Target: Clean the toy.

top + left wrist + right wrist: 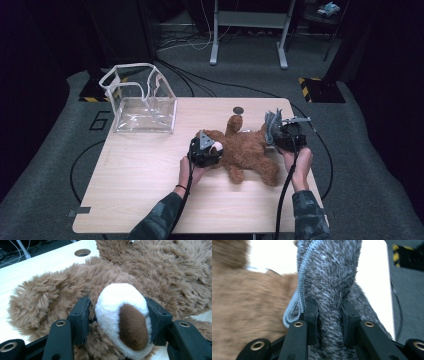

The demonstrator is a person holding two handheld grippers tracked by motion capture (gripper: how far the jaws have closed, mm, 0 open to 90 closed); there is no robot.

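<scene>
From the high view, a plush brown bear [245, 150] is lying sprawled on the pale wood-grain table [140, 185], right of centre, limbs spread. The left gripper [212, 147] is sitting at the bear's head, the right gripper [274, 131] at its far side, where a shaggy grey cloth [272, 125] is sticking up beside the bear. A clear plastic bag [142, 102] with white trim is standing open and boxy at the table's far left corner, nothing visible inside it. A small round hole [238, 110] is showing in the tabletop by the far edge, and a large "6" is reading off the grey carpet left of the table. Over to the left gripper view: the jaws are pressing on either side of the bear's white snout [117, 305], its dark brown nose patch [132, 326] facing the camera, fuzzy fur [162, 270] crowding behind, the round hole [82, 252] up top. Now the right gripper view: the jaws are clamping a fold of the grey cloth [332, 285], a coarse, tufty pile with a stitched, ribbed edge [303, 285] running down its left side, while the brown fur [247, 310] is blurring at left.
</scene>
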